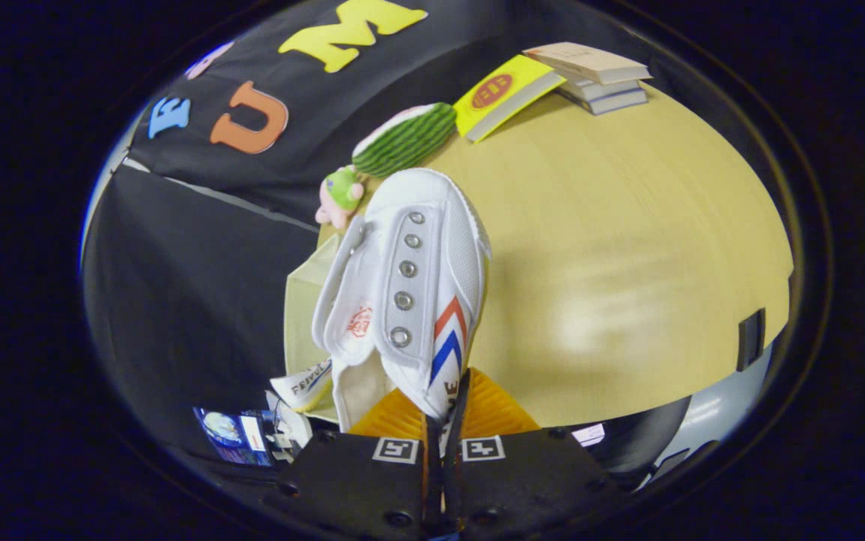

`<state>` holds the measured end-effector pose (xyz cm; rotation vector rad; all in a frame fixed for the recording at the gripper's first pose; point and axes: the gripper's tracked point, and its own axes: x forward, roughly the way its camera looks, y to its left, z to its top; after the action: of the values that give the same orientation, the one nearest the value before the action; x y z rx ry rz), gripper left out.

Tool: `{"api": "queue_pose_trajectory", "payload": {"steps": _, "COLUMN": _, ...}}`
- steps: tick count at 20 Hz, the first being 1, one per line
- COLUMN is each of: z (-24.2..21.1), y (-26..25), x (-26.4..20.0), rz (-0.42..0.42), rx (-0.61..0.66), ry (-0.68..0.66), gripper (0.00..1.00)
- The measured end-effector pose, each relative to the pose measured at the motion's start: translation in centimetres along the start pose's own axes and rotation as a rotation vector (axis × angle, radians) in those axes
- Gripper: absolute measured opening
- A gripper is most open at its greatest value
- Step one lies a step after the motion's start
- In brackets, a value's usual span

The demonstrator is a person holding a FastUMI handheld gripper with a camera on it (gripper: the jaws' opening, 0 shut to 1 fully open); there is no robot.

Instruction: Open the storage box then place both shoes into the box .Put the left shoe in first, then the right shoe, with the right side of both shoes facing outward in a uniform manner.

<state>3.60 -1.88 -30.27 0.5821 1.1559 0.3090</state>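
A white canvas shoe with metal eyelets and red and blue stripes on its side hangs above the wooden table, toe pointing away from me. My gripper is shut on the shoe's side wall near the heel opening, both fingers pressing the canvas between them. The shoe's tongue flops out beside the eyelet row. The whole view is tilted. The heel end is hidden behind the fingers.
A watermelon-slice plush and a small green and pink toy lie at the table's far edge. A yellow book and a stack of books sit beyond. Printed cards lie below the shoe.
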Motion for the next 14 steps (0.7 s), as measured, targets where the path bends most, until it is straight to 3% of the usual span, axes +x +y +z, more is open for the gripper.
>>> {"api": "queue_pose_trajectory", "payload": {"steps": 6, "z": -0.1, "y": -0.8, "x": 0.8, "rz": 0.052, "rx": -0.081, "ry": 0.033, "gripper": 0.08}}
{"api": "queue_pose_trajectory", "payload": {"steps": 14, "z": 0.6, "y": -0.5, "x": -0.5, "rz": 0.005, "rx": 0.005, "ry": 0.053, "gripper": 0.08}}
